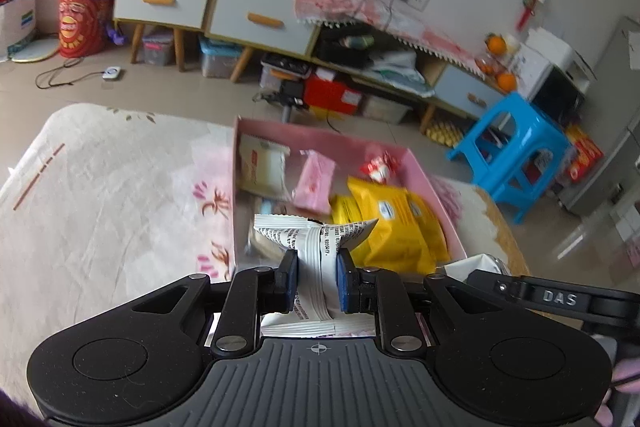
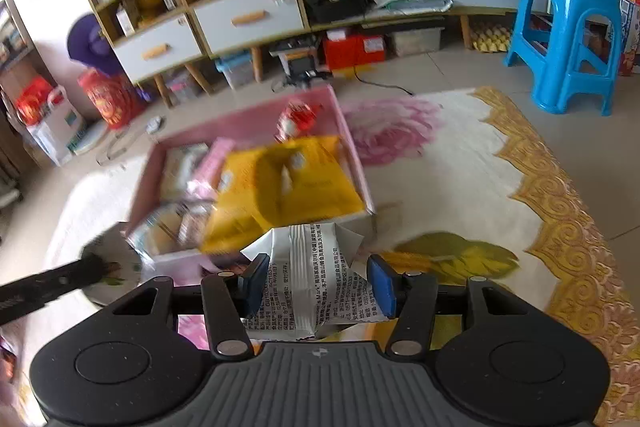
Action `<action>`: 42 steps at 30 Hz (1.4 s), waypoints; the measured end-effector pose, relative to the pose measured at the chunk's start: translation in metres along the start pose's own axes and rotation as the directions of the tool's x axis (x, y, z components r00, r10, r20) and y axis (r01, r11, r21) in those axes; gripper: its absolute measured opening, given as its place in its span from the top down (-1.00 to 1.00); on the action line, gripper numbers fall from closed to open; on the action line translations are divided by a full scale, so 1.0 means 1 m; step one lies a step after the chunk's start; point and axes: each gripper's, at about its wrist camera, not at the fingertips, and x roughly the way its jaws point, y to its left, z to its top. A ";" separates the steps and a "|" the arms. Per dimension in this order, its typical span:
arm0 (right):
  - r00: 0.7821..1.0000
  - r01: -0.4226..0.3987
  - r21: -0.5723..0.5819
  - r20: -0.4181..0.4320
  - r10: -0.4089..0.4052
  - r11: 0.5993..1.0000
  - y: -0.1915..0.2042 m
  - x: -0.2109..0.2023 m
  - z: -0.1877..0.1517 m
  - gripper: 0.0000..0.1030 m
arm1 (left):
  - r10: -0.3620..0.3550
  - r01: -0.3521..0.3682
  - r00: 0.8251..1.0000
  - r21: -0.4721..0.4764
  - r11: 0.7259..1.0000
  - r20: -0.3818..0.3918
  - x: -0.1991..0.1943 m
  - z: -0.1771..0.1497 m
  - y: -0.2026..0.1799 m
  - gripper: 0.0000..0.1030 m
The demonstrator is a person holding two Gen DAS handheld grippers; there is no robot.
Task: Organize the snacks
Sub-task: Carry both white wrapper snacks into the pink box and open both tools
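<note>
Both grippers carry a white packet, and the pink box they seem bound for lies ahead of each. The left gripper (image 1: 313, 277) pinches a white packet (image 1: 316, 239) hard at its waist, so the wrapper crumples between the blue pads; the packet's long axis runs away from the camera, toward 12 o'clock. The box (image 1: 424, 171) sits directly beyond it, from 11 to 1 o'clock, with yellow bags (image 1: 396, 223) filling its near right part and a pink packet (image 1: 314, 181) further in.

The right gripper (image 2: 316, 285) clamps a second white packet (image 2: 310, 267) across its width, jaws partly apart around it, long axis again toward 12. From here the box (image 2: 352, 143) lies at 11 o'clock, blurred.

The left gripper looks nearer, its packet already overlapping the box's near edge, so it would likely release first.
</note>
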 end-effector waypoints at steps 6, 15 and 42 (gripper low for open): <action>0.994 -0.089 -0.004 0.059 0.089 0.996 0.019 0.001 0.010 0.14 | 0.023 -0.020 0.999 -0.072 0.997 0.038 0.015 0.006 0.008 0.67; 0.982 -0.179 0.011 0.061 0.178 0.984 0.045 0.028 0.022 0.24 | 0.043 -0.037 0.997 -0.099 0.994 0.062 0.036 0.014 0.016 0.67; 0.982 -0.190 -0.047 -0.019 0.189 0.981 0.052 0.044 0.012 0.08 | 0.064 -0.053 0.993 -0.116 0.992 0.096 0.066 0.035 0.033 0.40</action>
